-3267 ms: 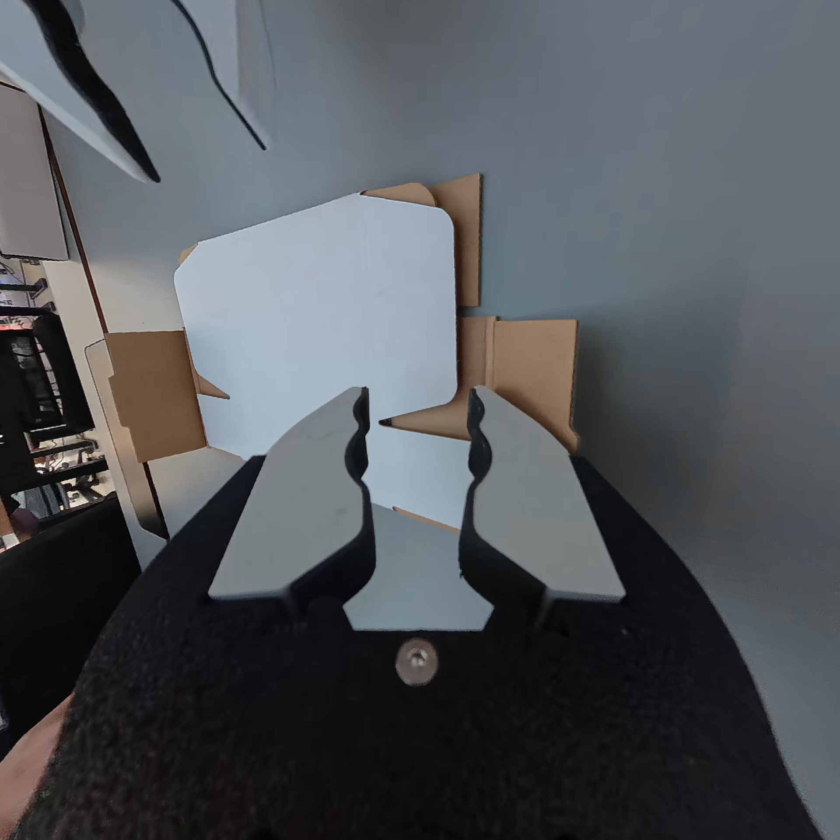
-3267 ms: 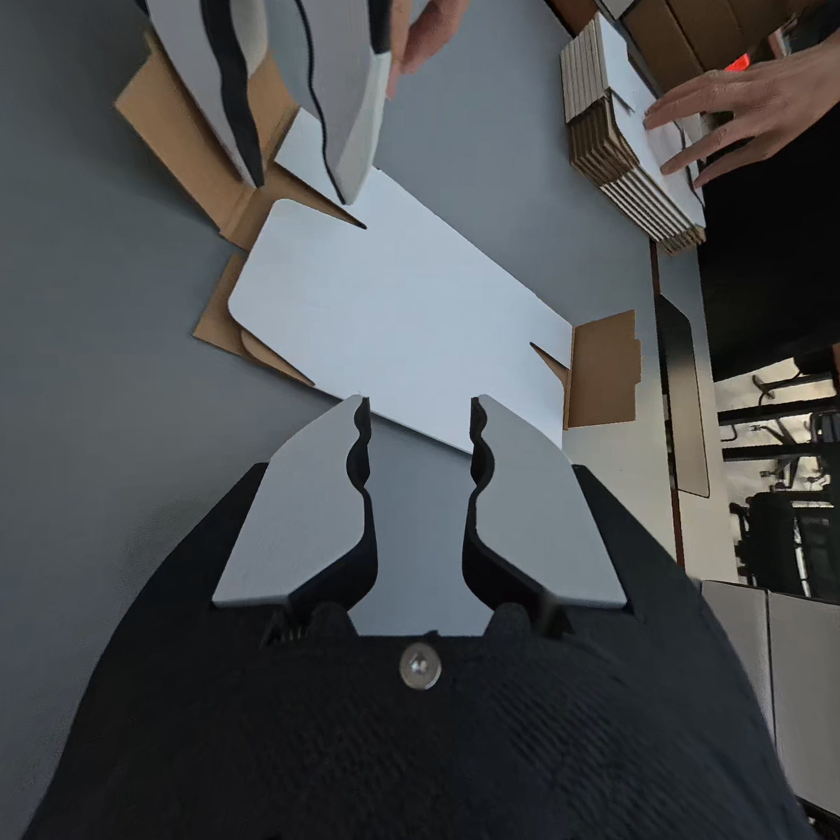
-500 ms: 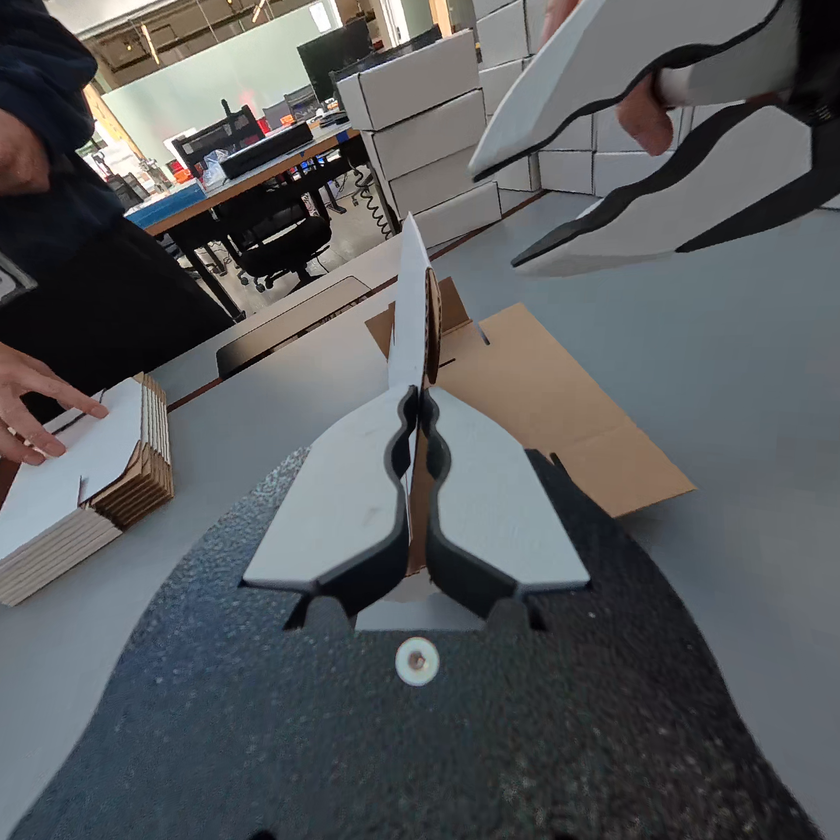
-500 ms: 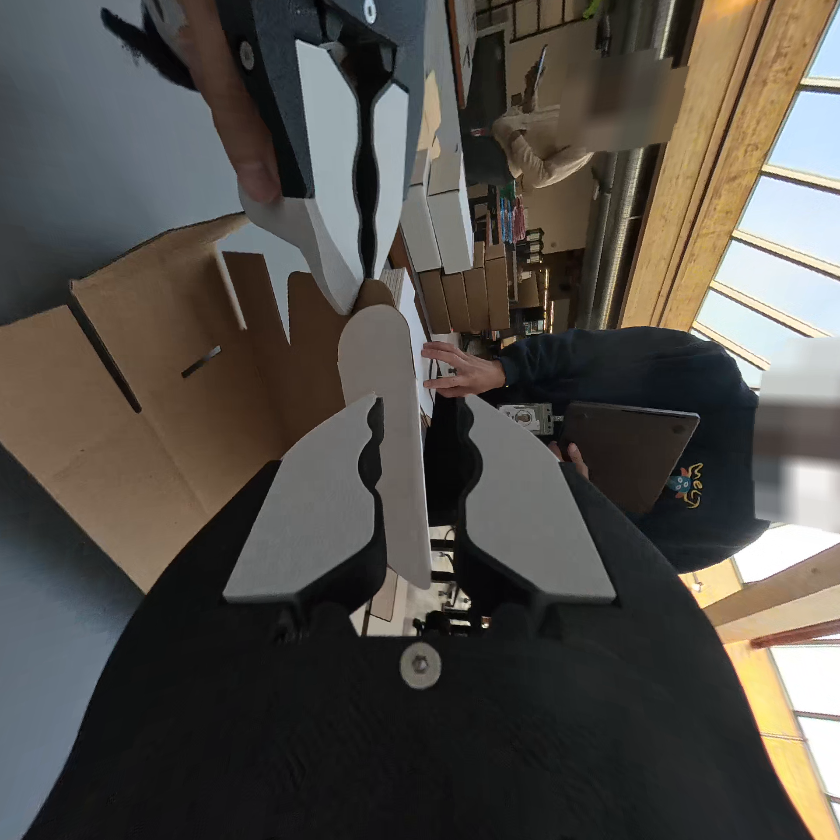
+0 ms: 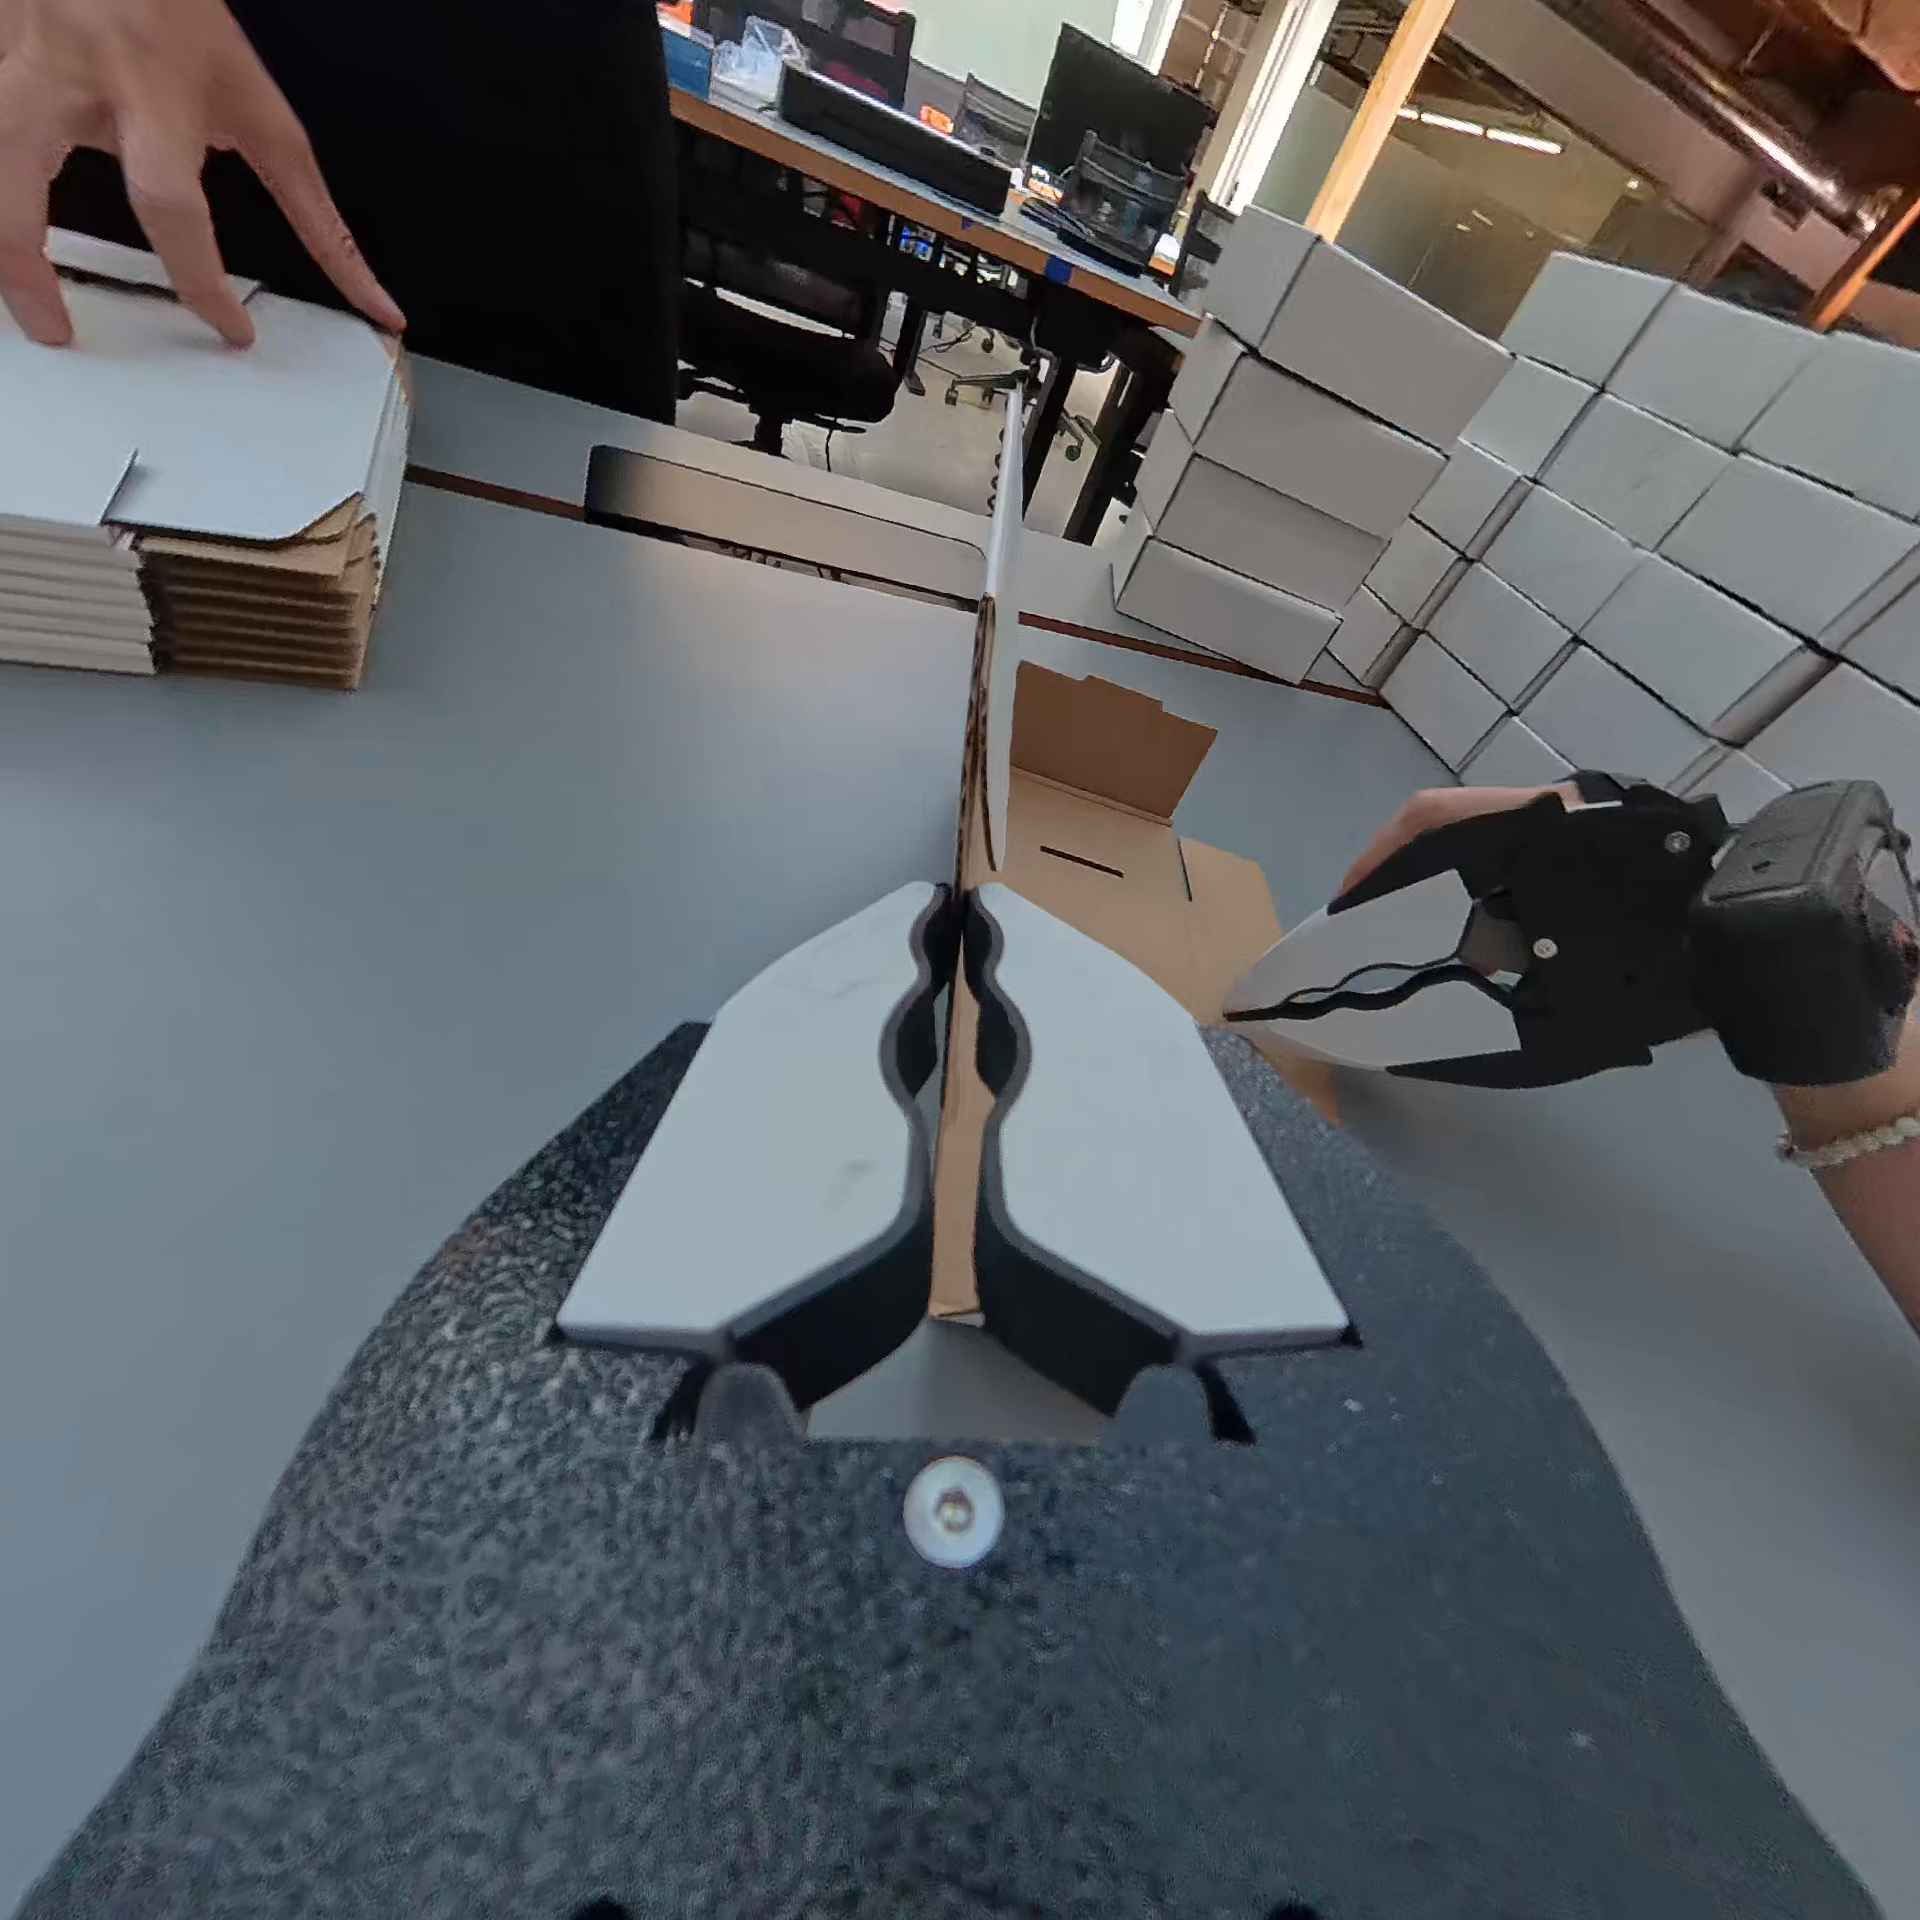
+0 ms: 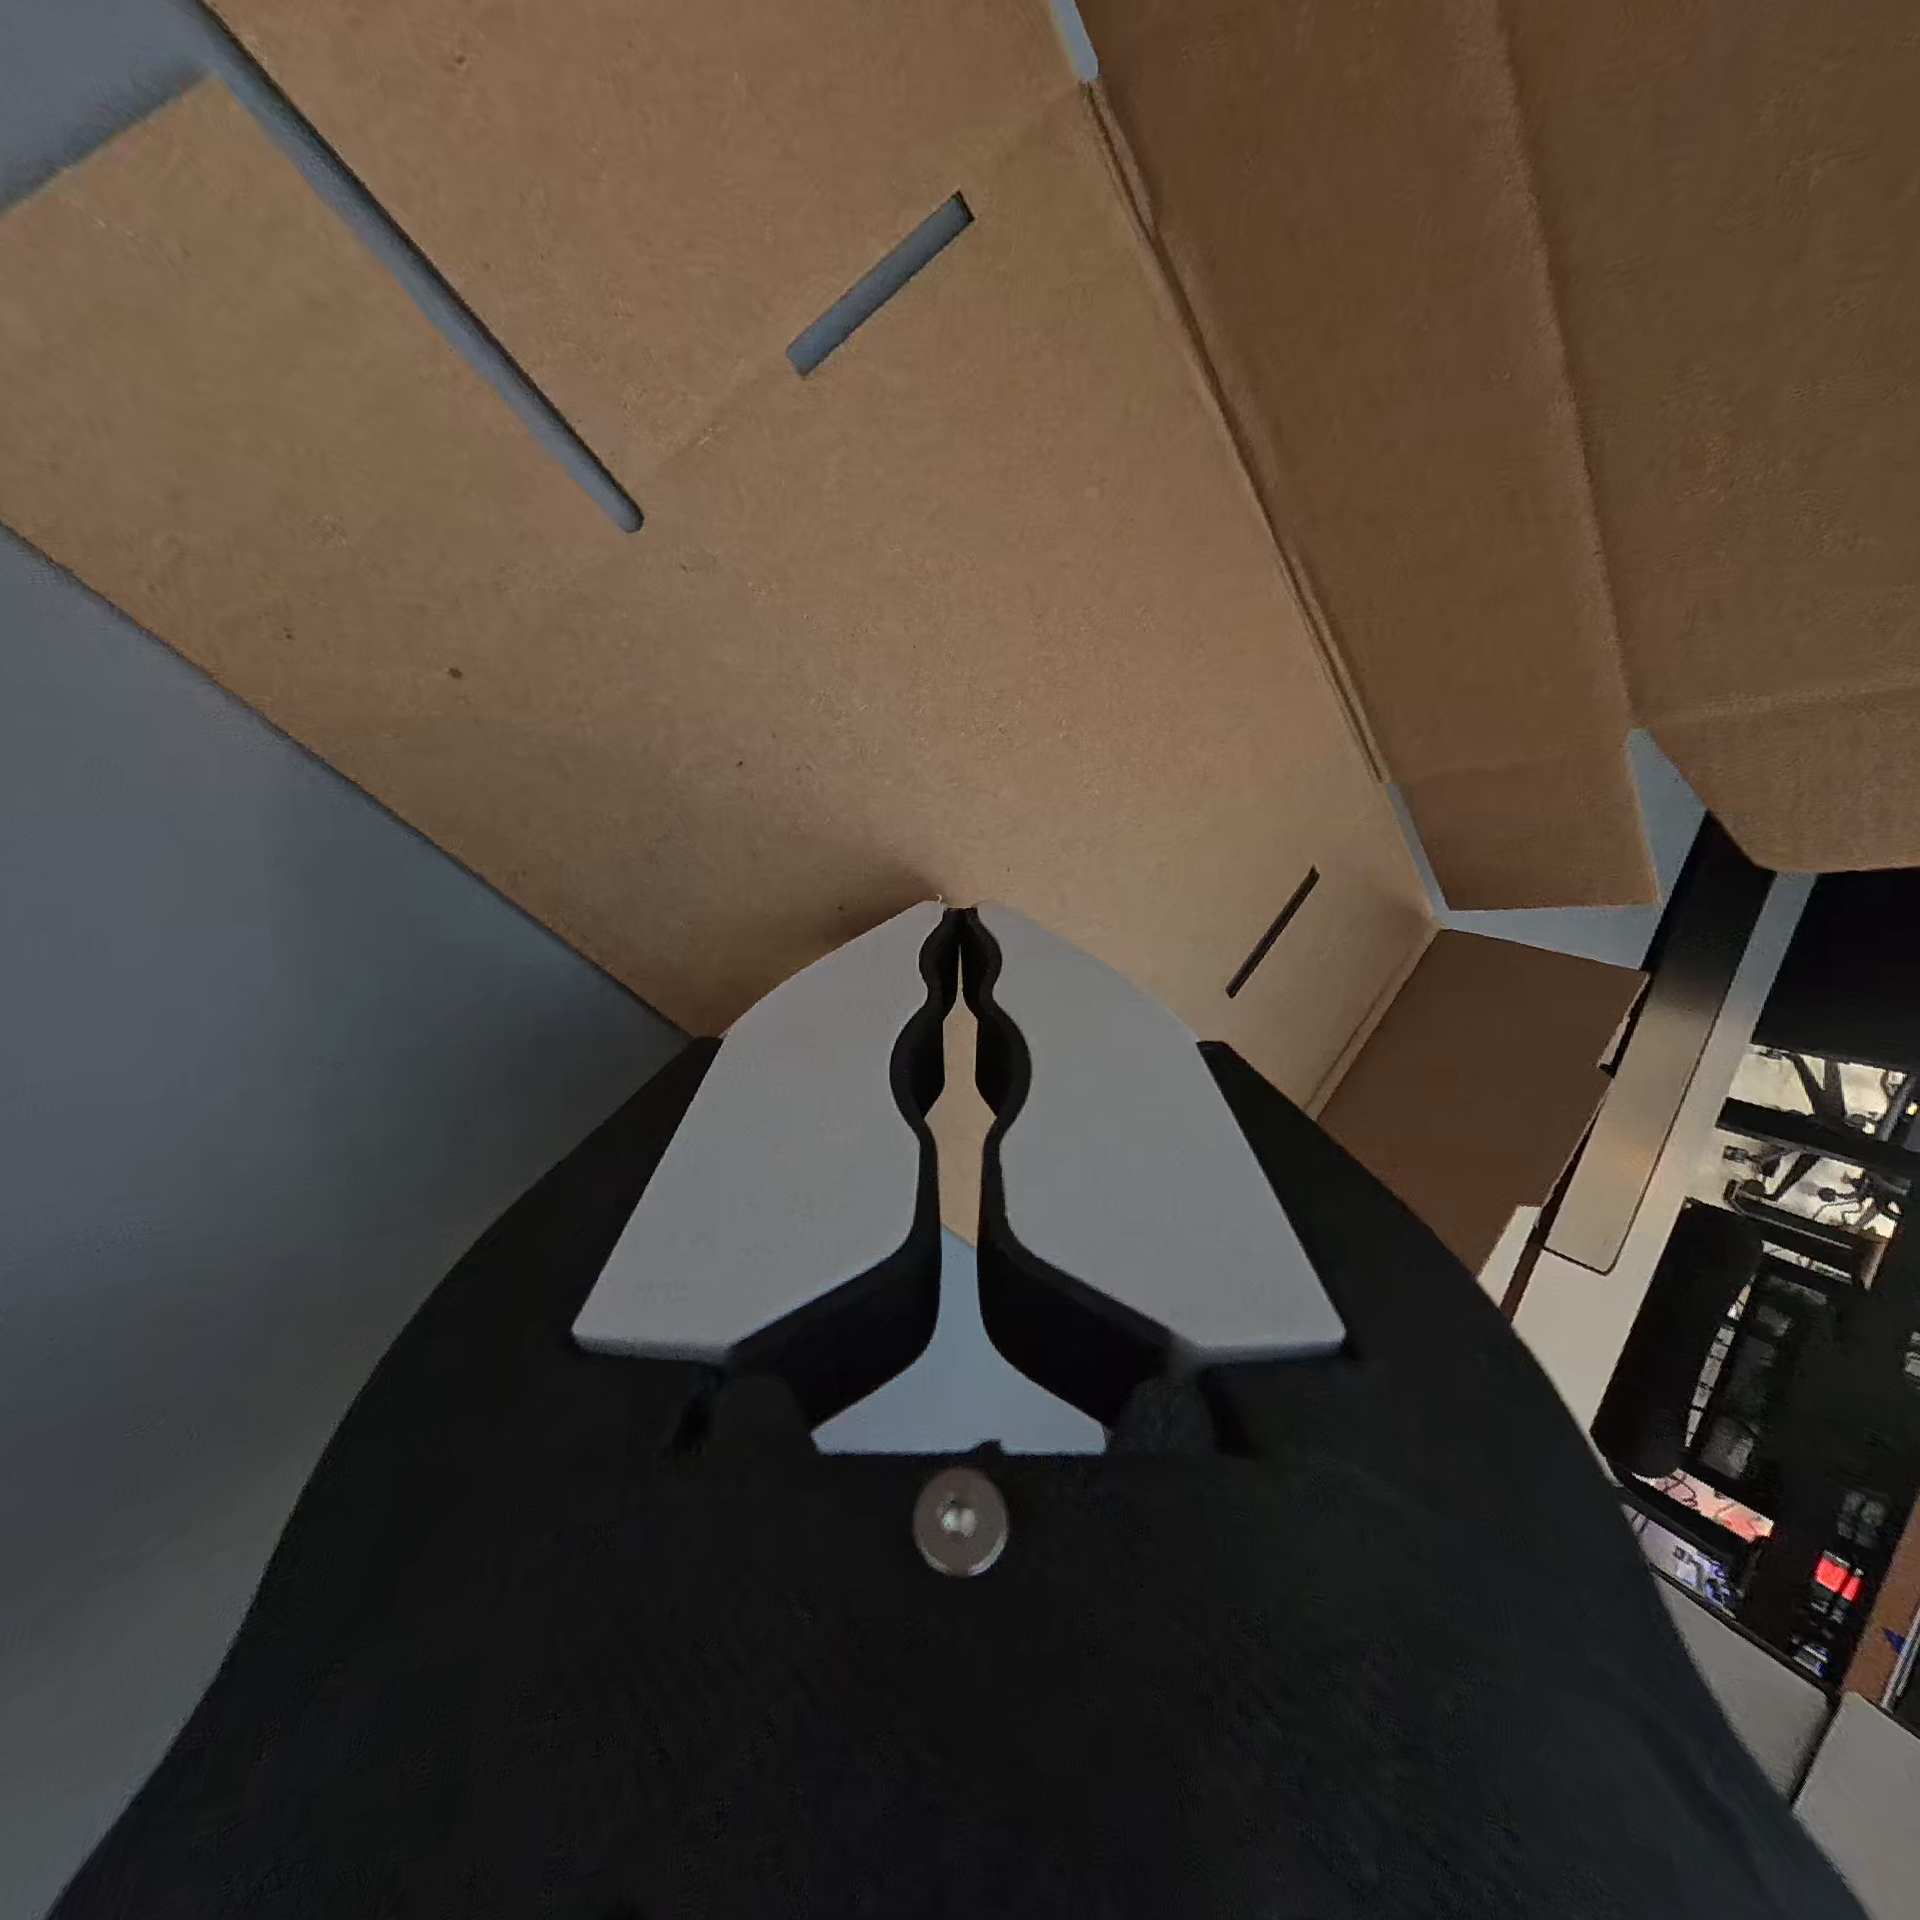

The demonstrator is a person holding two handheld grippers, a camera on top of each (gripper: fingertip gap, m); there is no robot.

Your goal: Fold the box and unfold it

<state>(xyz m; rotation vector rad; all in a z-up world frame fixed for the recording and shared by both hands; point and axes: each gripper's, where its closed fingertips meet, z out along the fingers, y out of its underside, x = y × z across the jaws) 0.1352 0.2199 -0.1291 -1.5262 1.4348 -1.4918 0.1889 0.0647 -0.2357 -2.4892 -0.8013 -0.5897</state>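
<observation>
A grey table fills the foreground; behind it stand office desks, black chairs, and a wooden post.

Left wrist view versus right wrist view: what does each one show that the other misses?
Only the left wrist view shows the left gripper shut on an upright box flap, a stack of flat boxes under a hand, and piled white boxes. Only the right wrist view shows the slots close up. Both show the shut right gripper, box and grey table.
</observation>
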